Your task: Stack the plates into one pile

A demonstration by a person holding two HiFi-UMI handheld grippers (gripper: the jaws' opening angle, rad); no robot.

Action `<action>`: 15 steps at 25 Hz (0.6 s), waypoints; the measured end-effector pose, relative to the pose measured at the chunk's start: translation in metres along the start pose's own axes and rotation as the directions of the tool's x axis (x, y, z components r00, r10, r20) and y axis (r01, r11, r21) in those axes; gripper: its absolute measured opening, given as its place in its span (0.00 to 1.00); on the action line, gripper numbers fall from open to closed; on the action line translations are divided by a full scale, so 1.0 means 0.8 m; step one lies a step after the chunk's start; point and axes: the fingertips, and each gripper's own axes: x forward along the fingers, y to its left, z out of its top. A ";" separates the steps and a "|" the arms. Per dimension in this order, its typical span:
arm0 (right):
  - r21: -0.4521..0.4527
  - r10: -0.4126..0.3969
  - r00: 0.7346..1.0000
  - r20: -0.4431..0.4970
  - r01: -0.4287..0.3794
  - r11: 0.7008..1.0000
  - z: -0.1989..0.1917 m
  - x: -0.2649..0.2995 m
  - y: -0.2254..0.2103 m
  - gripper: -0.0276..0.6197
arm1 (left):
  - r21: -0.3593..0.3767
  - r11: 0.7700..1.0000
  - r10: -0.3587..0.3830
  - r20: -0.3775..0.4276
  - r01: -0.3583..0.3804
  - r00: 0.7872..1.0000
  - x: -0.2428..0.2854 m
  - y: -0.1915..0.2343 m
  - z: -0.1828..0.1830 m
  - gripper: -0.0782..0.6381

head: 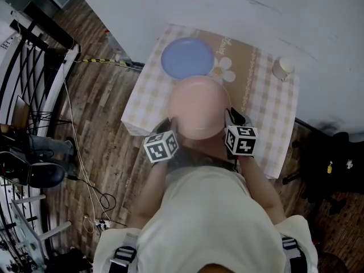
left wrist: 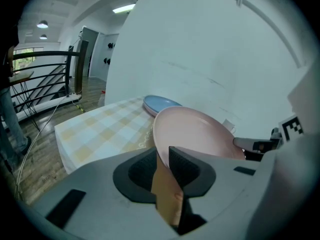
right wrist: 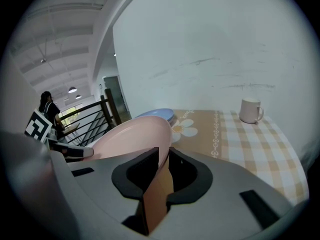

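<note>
- Nearest the body, over the table's (head: 267, 115) front half: left gripper (left wrist: 167, 156) and right gripper (right wrist: 164, 156), jaws of each clenched on the rim of the pink plate (head: 199, 107), on opposite sides.
- Pink plate: carried between the two, tilted, apparently clear of the table, far edge by the blue plate (head: 186, 57).
- Handling, judged: stiff, smooth, probably slick and breakable; moderate weight. The thin rim is the only hold, and two opposed grips steady it.
- Blue plate: flat on the table, further back; likely base of the pile.
- Mug (head: 282, 68): far right, well apart.
</note>
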 end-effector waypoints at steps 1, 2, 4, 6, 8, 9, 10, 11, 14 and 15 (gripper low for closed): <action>0.000 -0.005 1.000 0.002 0.005 1.000 0.002 0.003 0.003 0.13 | 0.001 1.000 -0.004 -0.001 0.004 1.000 0.002 0.004 0.004 0.20; 0.002 -0.010 1.000 0.002 0.010 1.000 0.005 0.007 0.005 0.13 | 0.002 1.000 -0.008 -0.002 0.008 1.000 0.005 0.007 0.008 0.20; 0.007 -0.020 1.000 0.003 0.020 1.000 0.009 0.014 0.011 0.13 | 0.000 1.000 -0.017 -0.007 0.017 1.000 0.010 0.015 0.018 0.20; 0.013 -0.028 1.000 0.003 0.028 1.000 0.015 0.021 0.017 0.13 | 0.001 1.000 -0.023 -0.011 0.023 1.000 0.015 0.023 0.027 0.20; 0.018 -0.035 0.999 0.005 0.035 0.999 0.020 0.029 0.022 0.13 | 0.008 0.999 -0.031 -0.012 0.031 0.999 0.020 0.030 0.038 0.20; 0.020 -0.040 0.999 0.005 0.040 0.999 0.023 0.033 0.024 0.13 | 0.012 0.999 -0.035 -0.013 0.036 0.999 0.023 0.033 0.043 0.20; 0.023 -0.045 0.999 0.005 0.044 0.999 0.025 0.037 0.025 0.13 | 0.016 0.999 -0.040 -0.014 0.041 0.999 0.026 0.035 0.048 0.20; 0.027 -0.050 0.999 0.005 0.050 0.998 0.027 0.041 0.027 0.13 | 0.020 0.999 -0.046 -0.016 0.046 0.999 0.029 0.038 0.053 0.20; 0.036 -0.065 0.998 0.006 0.065 0.997 0.034 0.052 0.035 0.13 | 0.035 0.997 -0.063 -0.020 0.063 0.998 0.037 0.048 0.071 0.20; 0.040 -0.071 0.997 0.006 0.070 0.997 0.037 0.056 0.038 0.13 | 0.039 0.997 -0.068 -0.022 0.069 0.997 0.040 0.052 0.077 0.20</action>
